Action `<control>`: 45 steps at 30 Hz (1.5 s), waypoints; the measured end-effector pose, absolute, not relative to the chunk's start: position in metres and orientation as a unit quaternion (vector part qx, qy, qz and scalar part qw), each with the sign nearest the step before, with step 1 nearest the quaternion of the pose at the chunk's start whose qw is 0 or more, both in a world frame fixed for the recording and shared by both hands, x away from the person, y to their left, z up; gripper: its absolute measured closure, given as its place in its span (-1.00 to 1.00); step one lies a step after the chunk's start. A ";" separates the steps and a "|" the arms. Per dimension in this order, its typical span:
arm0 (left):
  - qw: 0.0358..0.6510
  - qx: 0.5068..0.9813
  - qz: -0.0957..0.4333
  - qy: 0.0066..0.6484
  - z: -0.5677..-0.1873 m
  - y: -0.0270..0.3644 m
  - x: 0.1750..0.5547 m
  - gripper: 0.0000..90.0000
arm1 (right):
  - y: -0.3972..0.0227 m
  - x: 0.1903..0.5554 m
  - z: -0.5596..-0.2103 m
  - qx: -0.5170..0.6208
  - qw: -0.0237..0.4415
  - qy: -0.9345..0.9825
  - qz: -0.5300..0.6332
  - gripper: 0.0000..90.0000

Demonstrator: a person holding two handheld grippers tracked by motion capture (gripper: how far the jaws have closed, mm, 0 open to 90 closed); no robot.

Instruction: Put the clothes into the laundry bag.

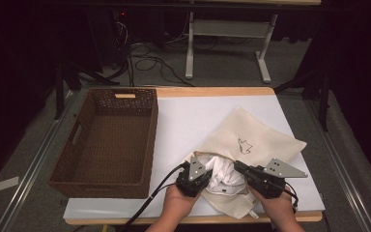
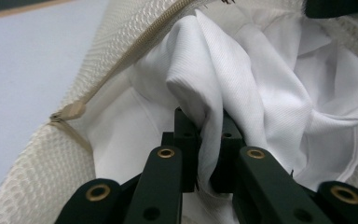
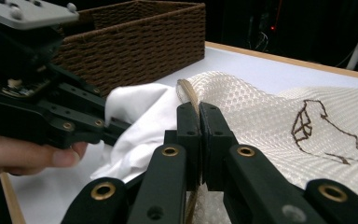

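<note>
Your left gripper (image 2: pixel 209 140) pinches the crumpled white cloth (image 2: pixel 261 88); your right gripper (image 3: pixel 199 135) clamps, apparently, the cream mesh bag's (image 1: pixel 251 140) zipper edge at six o'clock; the brown woven basket (image 1: pixel 107 140) sits well apart at nine.

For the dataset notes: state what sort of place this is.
Probably a lab recording bench, not a home: a paper-covered table in a dark room, loose cables on the floor behind, and a wicker basket beside a mesh laundry bag.

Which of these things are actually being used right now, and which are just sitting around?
In use:
- mesh bag, edge pinched by right gripper
- white cloth, gripped by left gripper at the bag's mouth

Lying about:
- basket, beside the bag
- cables on the floor
- white stand behind the table
</note>
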State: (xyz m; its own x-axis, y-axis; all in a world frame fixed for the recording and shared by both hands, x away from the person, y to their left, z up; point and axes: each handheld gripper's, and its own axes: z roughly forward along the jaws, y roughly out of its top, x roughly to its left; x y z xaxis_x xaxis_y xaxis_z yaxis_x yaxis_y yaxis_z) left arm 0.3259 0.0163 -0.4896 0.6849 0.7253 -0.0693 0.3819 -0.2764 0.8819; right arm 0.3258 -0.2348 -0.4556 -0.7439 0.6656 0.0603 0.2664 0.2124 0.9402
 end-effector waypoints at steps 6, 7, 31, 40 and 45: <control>0.493 0.771 0.180 0.361 -0.500 0.000 0.326 0.85 | -0.234 0.324 -0.454 0.310 0.186 0.753 0.549 0.98; 0.494 0.770 0.179 0.362 -0.502 -0.005 0.328 0.85 | -0.235 0.324 -0.453 0.308 0.186 0.753 0.550 0.98; 0.497 0.775 0.169 0.353 -0.513 -0.012 0.331 -0.37 | -0.249 0.327 -0.457 0.322 0.190 0.750 0.546 0.98; 0.475 0.805 0.126 0.333 -0.518 -0.026 0.332 0.05 | -0.250 0.326 -0.458 0.323 0.189 0.750 0.545 0.98; 0.472 0.806 0.119 0.337 -0.517 -0.030 0.336 0.38 | -0.251 0.327 -0.457 0.323 0.188 0.749 0.547 0.98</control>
State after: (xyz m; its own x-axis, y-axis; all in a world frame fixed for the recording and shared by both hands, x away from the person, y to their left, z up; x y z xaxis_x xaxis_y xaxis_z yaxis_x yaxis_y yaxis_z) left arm 0.3355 -0.0302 -0.5175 0.7444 0.6556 -0.1264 0.4303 -0.3264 0.8416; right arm 0.3267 -0.2512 -0.4573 -0.7204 0.6898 0.0722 0.2784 0.1922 0.9410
